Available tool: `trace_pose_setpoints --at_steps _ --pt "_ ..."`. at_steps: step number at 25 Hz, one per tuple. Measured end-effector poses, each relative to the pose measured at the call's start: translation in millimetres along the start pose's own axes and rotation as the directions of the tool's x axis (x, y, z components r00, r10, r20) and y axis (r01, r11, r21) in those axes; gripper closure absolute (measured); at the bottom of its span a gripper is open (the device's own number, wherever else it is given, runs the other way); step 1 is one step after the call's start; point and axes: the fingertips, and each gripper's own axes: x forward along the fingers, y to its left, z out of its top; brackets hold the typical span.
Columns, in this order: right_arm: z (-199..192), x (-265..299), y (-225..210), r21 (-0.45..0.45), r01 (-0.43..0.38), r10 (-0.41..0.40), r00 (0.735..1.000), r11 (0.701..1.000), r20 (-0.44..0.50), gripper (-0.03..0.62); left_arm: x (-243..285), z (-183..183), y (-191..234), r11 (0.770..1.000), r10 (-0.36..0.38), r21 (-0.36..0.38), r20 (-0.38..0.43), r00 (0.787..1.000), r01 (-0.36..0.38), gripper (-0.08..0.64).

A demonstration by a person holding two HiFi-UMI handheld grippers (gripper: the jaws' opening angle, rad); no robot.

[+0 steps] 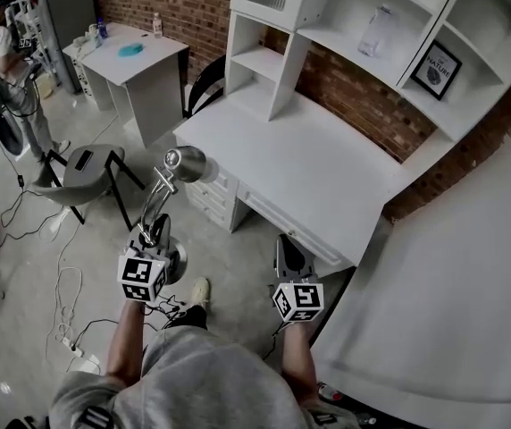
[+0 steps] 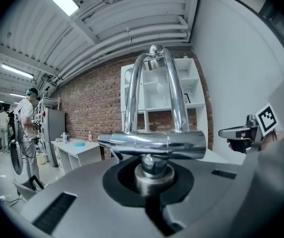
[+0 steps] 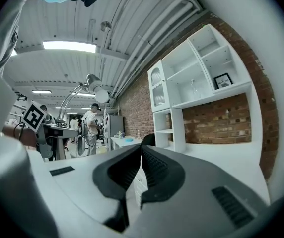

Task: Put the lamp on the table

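A chrome desk lamp (image 1: 173,179) with a round head and two thin arms hangs over the floor, left of the white desk (image 1: 318,172). My left gripper (image 1: 153,237) is shut on the lamp low down, near its base. In the left gripper view the lamp's short post (image 2: 154,173) sits pinched between the jaws, and the twin arms (image 2: 154,88) rise in front of the shelves. My right gripper (image 1: 289,259) is shut with nothing in it, just short of the desk's front edge. Seen from the right gripper (image 3: 141,152), the lamp (image 3: 93,86) is at the left.
A white shelf unit (image 1: 363,25) stands on the desk's back, with a framed picture (image 1: 435,70). A grey chair (image 1: 86,170) and loose cables (image 1: 66,302) lie on the floor at left. Farther back are a small white table (image 1: 139,61) and a person (image 1: 4,65).
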Motion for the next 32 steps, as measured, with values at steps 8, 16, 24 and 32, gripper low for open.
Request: trace_pose_setpoints --at_steps 8,16,24,32 --pt "17.5 94.1 -7.8 -0.008 0.01 -0.01 1.0 1.0 0.002 0.568 71.0 18.4 58.2 1.0 -0.016 -0.019 0.005 1.0 0.016 0.56" --pt "25.8 175.4 -6.2 -0.03 0.033 -0.032 0.999 0.999 0.036 0.568 138.3 28.1 106.7 0.997 -0.07 0.016 0.024 0.997 0.069 0.56" --pt "28.0 217.5 -13.3 -0.046 0.084 -0.082 0.996 0.995 0.042 0.568 190.8 41.8 134.7 0.992 -0.125 0.039 0.036 0.991 0.124 0.56" --pt "22.3 254.1 -51.1 -0.048 0.105 -0.104 0.994 0.993 0.024 0.568 253.7 48.2 131.5 0.986 -0.157 0.059 0.041 0.987 0.154 0.56"
